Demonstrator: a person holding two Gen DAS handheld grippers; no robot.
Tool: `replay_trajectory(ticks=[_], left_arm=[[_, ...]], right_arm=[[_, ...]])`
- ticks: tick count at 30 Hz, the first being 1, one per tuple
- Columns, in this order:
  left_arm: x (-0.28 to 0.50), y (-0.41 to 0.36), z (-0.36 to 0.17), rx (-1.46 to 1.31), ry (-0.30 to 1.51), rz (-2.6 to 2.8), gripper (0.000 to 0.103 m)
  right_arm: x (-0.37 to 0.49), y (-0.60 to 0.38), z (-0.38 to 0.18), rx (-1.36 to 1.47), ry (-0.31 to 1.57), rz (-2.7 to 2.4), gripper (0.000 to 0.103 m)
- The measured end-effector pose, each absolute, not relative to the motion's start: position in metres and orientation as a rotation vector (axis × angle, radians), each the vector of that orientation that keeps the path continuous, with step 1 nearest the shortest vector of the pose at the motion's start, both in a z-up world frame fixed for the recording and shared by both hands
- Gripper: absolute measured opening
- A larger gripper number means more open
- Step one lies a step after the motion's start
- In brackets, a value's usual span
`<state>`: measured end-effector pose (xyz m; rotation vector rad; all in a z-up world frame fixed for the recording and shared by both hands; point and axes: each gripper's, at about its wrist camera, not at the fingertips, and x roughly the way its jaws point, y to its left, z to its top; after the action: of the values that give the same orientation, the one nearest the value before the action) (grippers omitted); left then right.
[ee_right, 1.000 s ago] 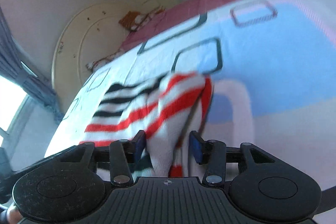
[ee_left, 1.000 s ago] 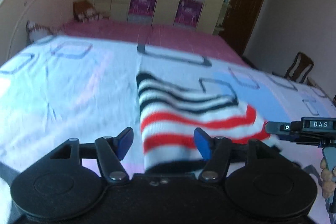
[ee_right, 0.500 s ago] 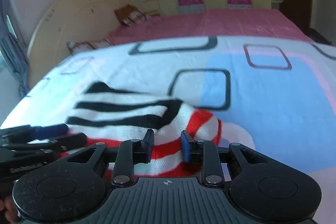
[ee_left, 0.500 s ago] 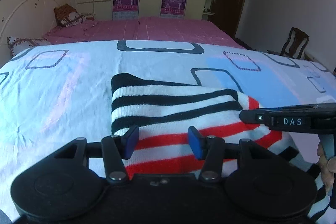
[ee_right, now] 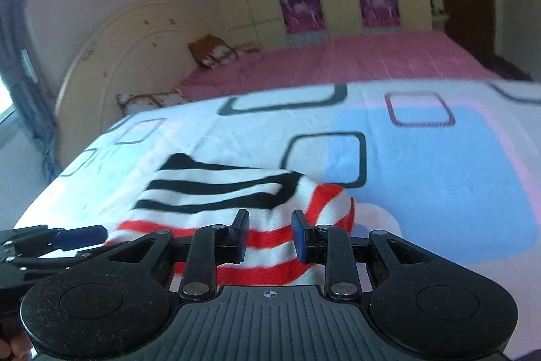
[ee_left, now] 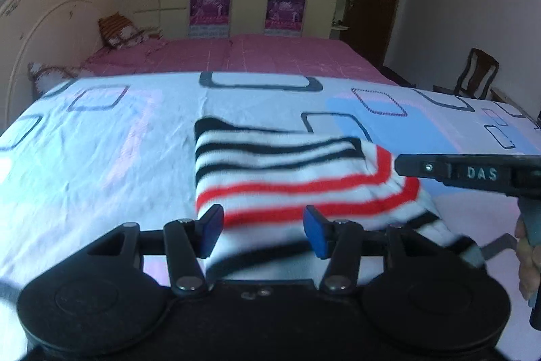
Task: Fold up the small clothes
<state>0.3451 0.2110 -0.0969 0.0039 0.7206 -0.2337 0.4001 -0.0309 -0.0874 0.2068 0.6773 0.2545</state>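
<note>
**Striped garment folded over, both grippers at its near edge**

A white bedsheet printed with blue, pink and dark rectangles (ee_left: 101, 158) covered the bed. On it, near centre, lay the white knit garment with black and red stripes (ee_left: 270, 175), doubled over. The left gripper (ee_left: 263, 230) stood half open astride its near hem, pads apart from the cloth. The right gripper (ee_right: 268, 234) was narrower; whether it pinched the red-striped fold I could not tell. Next, probably, came letting go and smoothing.
</note>
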Motion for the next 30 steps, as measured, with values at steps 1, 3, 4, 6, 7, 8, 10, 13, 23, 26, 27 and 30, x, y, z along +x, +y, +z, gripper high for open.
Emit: replay_trajectory(ticks=[1, 3, 4, 6, 7, 8, 10, 13, 23, 26, 27, 30], left_arm=[[0.340, 0.211, -0.097, 0.002, 0.727, -0.233, 0.051], [0.329, 0.211, -0.100, -0.002, 0.750, -0.222, 0.051], [0.325, 0.211, -0.102, -0.004, 0.755, -0.214, 0.051], [0.321, 0.212, -0.108, 0.001, 0.765, -0.191, 0.054], [0.320, 0.212, -0.111, -0.001, 0.771, -0.182, 0.054], [0.320, 0.213, -0.113, -0.005, 0.775, -0.176, 0.055], [0.319, 0.213, -0.116, -0.010, 0.776, -0.167, 0.056], [0.318, 0.209, -0.114, 0.009, 0.774, -0.150, 0.056], [0.279, 0.197, -0.078, -0.012, 0.719, -0.084, 0.090], [0.253, 0.188, -0.062, -0.019, 0.705, -0.073, 0.100], [0.242, 0.185, -0.057, -0.017, 0.700, -0.071, 0.103], [0.208, 0.175, -0.042, -0.003, 0.696, -0.058, 0.103]], right_arm=[[0.391, -0.028, -0.086, 0.190, 0.680, 0.256, 0.028], [0.375, -0.025, -0.089, 0.171, 0.696, 0.244, 0.028], [0.369, -0.025, -0.091, 0.163, 0.702, 0.232, 0.028], [0.357, -0.025, -0.098, 0.160, 0.718, 0.211, 0.028], [0.353, -0.026, -0.102, 0.164, 0.731, 0.199, 0.028], [0.349, -0.028, -0.108, 0.168, 0.747, 0.192, 0.028], [0.347, -0.028, -0.118, 0.174, 0.771, 0.173, 0.028], [0.353, -0.029, -0.128, 0.199, 0.788, 0.163, 0.028], [0.335, -0.051, -0.096, 0.312, 0.783, 0.192, 0.067], [0.303, -0.055, -0.079, 0.341, 0.745, 0.226, 0.075], [0.292, -0.056, -0.074, 0.340, 0.747, 0.235, 0.075], [0.259, -0.058, -0.062, 0.338, 0.755, 0.251, 0.075]])
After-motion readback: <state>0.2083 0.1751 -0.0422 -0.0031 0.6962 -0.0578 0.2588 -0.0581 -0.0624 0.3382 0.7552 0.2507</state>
